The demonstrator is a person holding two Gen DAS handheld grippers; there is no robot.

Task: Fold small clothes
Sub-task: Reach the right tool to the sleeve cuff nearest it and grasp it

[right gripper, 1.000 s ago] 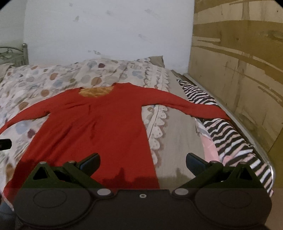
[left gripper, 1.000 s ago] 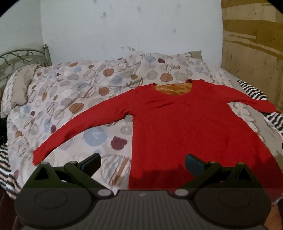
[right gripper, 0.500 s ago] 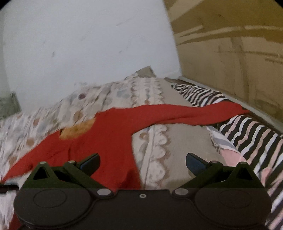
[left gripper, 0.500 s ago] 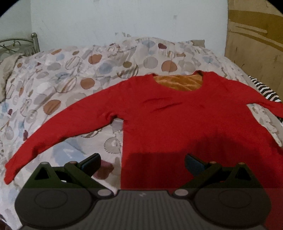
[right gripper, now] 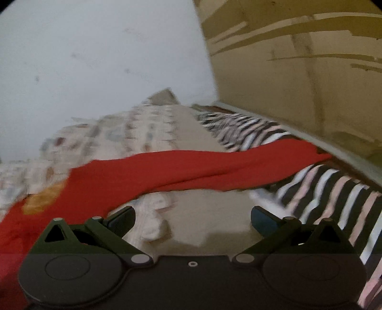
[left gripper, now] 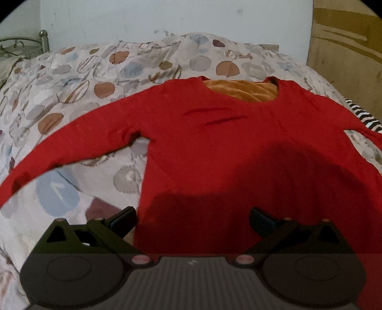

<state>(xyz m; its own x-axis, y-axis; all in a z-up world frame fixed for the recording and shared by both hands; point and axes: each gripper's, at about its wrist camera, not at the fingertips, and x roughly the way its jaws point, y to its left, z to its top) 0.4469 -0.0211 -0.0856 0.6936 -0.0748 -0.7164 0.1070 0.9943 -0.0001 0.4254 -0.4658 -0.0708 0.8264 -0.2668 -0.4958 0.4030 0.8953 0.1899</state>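
A red long-sleeved top (left gripper: pixel 226 143) with an orange lining at the neck lies flat, front up, on the bed, sleeves spread out. My left gripper (left gripper: pixel 192 218) is open and empty, low over the top's lower left body. In the right wrist view the right sleeve (right gripper: pixel 214 169) stretches across the bed onto a striped cloth. My right gripper (right gripper: pixel 192 218) is open and empty, just short of that sleeve, over the quilt.
A quilt (left gripper: pixel 95 78) with round patches covers the bed. A black-and-white striped cloth (right gripper: pixel 334 190) lies along the right side by a wooden panel (right gripper: pixel 298 83). A metal bed frame (left gripper: pixel 21 45) stands at the far left, with a white wall (left gripper: pixel 167 16) behind.
Both grippers have moved forward and lower toward the top. The right one has swung right, toward the right sleeve and the striped cloth. Both stay open.
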